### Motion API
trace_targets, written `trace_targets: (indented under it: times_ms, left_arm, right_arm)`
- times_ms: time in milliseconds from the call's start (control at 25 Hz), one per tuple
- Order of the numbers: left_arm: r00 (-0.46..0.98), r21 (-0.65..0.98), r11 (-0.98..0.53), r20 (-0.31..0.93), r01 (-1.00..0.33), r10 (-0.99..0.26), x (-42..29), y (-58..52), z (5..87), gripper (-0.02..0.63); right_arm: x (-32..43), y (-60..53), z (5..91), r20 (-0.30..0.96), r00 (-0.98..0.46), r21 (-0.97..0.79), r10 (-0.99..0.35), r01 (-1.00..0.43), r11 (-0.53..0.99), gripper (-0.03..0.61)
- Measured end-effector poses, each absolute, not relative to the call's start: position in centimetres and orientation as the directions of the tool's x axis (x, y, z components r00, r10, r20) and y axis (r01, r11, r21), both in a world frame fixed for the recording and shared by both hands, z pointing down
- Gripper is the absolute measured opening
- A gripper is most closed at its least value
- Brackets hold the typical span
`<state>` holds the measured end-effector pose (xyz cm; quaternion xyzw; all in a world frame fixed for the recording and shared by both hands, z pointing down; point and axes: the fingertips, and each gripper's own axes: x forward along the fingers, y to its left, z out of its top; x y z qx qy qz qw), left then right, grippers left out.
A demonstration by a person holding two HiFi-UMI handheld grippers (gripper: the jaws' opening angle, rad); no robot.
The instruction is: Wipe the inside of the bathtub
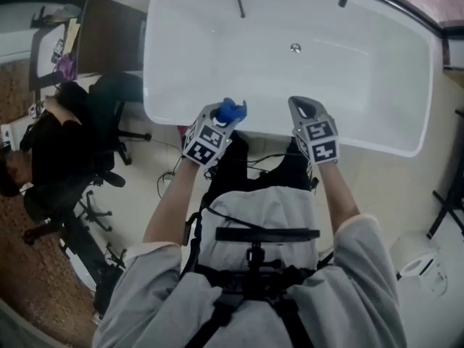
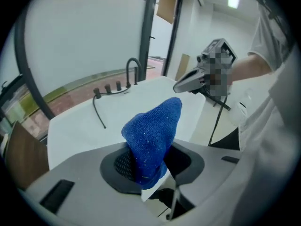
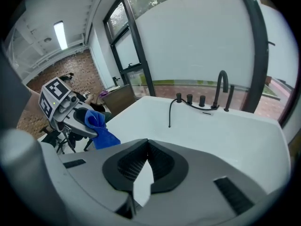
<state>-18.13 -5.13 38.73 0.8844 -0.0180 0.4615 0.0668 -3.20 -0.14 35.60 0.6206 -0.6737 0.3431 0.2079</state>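
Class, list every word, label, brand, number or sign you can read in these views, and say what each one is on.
None can be read in any view.
On the left gripper and right gripper: black-and-white square marker patterns only, no lettering.
On the bathtub and blue cloth: no print visible.
On the items on the desk: too small to read.
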Motion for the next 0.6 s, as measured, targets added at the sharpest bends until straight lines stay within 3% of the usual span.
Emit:
trace_targets:
  times_ms: [240, 600]
  left_arm:
    - [0.459, 0.18, -0.956, 0.846, 0.231, 0.27, -18.2, -3.8, 45.1, 0.127]
    - [0.339, 0.235, -0.912, 0.873, 0.335, 0.35, -16.5, -3.4, 52.8, 0.127]
  right_arm:
    - [-3.9, 0.9, 40.5, 0.754, -0.062, -0.2, -0.654, -0.97, -0.139, 0.009]
    - [-5.7, 0.9, 48.9, 0.778, -0.173, -0.279, -0.604, -0.957, -0.085, 0.009]
